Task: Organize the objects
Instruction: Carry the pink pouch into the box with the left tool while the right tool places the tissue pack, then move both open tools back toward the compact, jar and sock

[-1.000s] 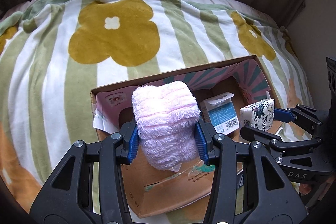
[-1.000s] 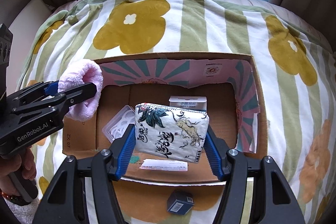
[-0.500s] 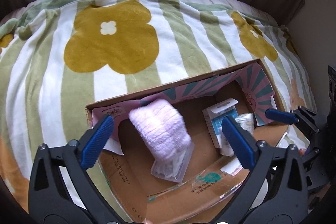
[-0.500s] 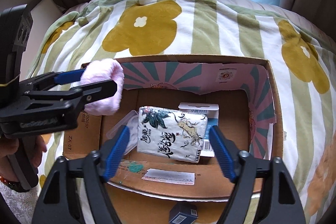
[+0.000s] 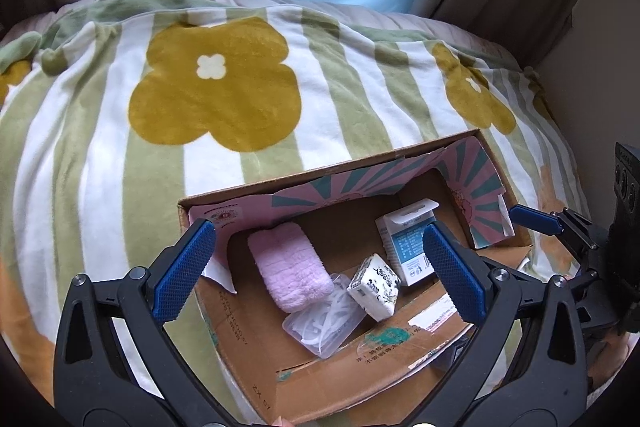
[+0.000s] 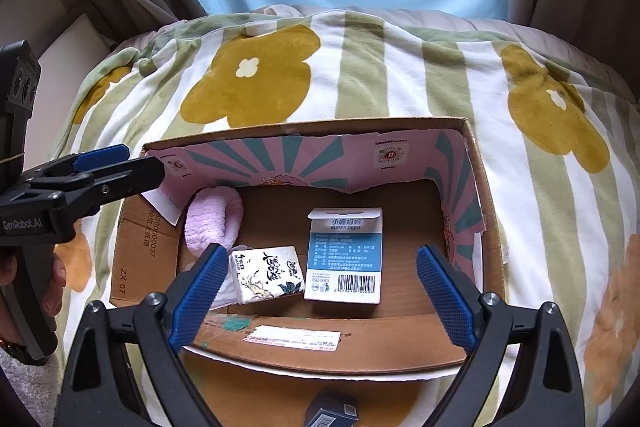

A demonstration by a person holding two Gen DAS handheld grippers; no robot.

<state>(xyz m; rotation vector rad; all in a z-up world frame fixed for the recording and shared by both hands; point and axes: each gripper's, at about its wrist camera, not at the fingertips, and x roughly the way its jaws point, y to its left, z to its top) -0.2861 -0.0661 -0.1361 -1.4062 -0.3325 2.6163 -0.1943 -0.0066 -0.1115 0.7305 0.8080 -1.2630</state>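
Observation:
An open cardboard box (image 5: pixel 360 379) lies on a flowered blanket. On its floor are a pink fluffy towel (image 5: pixel 290 273), a patterned tissue pack (image 5: pixel 374 287), a white-and-blue carton (image 5: pixel 408 247) and a clear plastic case (image 5: pixel 324 323) of white strips. My left gripper (image 5: pixel 318 239) hangs open above the towel and touches nothing. The right gripper (image 6: pixel 322 259) is over the tissue pack (image 6: pixel 268 277) and the carton (image 6: pixel 344 259); its jaws are opening with nothing pressed between them. Each gripper shows at the edge of the other's view.
The striped blanket (image 6: pixel 400 75) with yellow flowers covers the bed all around the box (image 6: pixel 304 129). A small dark box (image 6: pixel 332 413) lies in front of the near flap. A hand (image 6: pixel 52 279) holds the left gripper's handle. A beige wall (image 5: pixel 592 67) rises on the right.
Both grippers went from shut to open. The pink towel left the left jaws and the tissue pack left the right jaws; both now lie on the box floor.

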